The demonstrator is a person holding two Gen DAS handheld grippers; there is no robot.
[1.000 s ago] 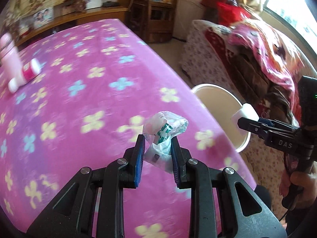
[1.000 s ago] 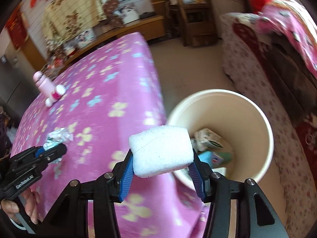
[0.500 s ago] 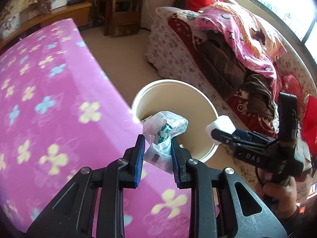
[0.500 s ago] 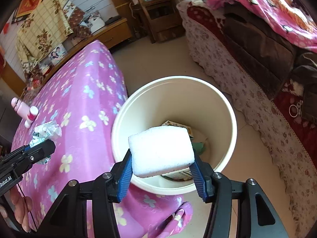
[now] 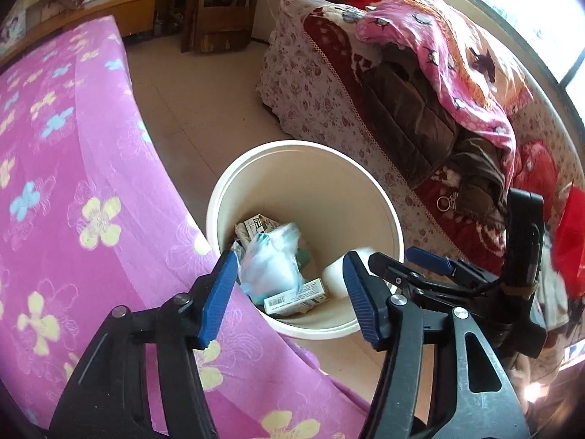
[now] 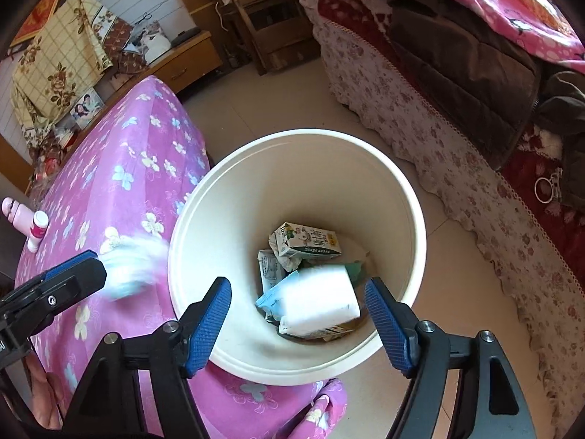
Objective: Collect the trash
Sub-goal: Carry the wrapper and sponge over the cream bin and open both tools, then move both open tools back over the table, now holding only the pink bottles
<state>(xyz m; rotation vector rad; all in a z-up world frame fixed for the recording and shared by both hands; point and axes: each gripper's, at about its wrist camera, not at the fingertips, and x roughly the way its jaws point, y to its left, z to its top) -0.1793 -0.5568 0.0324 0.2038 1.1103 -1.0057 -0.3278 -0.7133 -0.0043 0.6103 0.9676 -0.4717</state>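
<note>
Both my grippers, left and right, spread wide over white bucket; crumpled wrapper, foam block mid-fall, blurred.

Count: one bucket; one foam block; one crumpled wrapper; two grippers; one pink bottle.

Sunlit tiled floor, floral-covered sofa, wooden shelf.
</note>
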